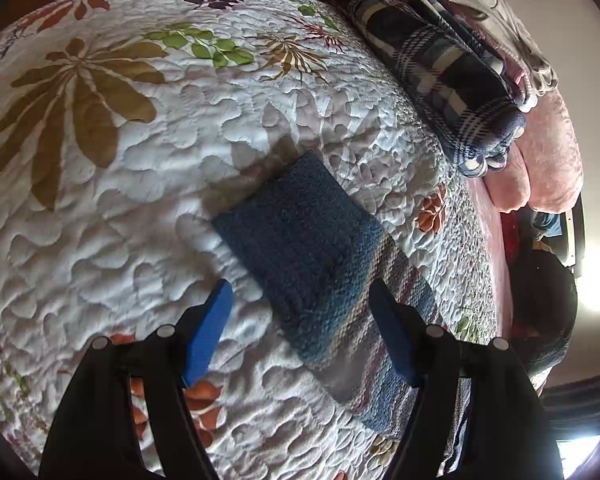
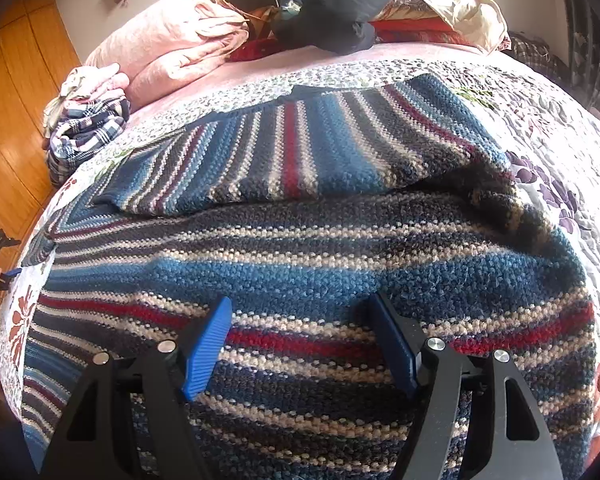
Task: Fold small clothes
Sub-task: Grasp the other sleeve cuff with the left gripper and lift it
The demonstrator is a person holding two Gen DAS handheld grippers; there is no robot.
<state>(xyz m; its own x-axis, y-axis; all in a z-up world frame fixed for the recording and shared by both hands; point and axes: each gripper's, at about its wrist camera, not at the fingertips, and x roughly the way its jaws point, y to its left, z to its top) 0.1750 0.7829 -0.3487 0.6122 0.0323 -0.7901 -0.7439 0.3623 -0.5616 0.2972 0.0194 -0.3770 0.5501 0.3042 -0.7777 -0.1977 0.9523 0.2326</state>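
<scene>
The right gripper (image 2: 300,344) is seen with its blue fingers (image 2: 206,346) spread apart, nothing held between them. Beneath and ahead of the fingers a striped knitted garment (image 2: 300,240) is laid on a quilted bedspread (image 2: 560,152) — its far part folded over. Pink bedding (image 2: 172,52) is piled beyond, left of the fingers.

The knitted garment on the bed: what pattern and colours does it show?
The knitted garment has stripes of blue, dark grey, cream and red, clearest in the right wrist view.

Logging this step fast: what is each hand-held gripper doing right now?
Left hand-held gripper: open, empty, over the sweater's blue sleeve end.
Right hand-held gripper: open, empty, over the striped knit sweater.
</scene>
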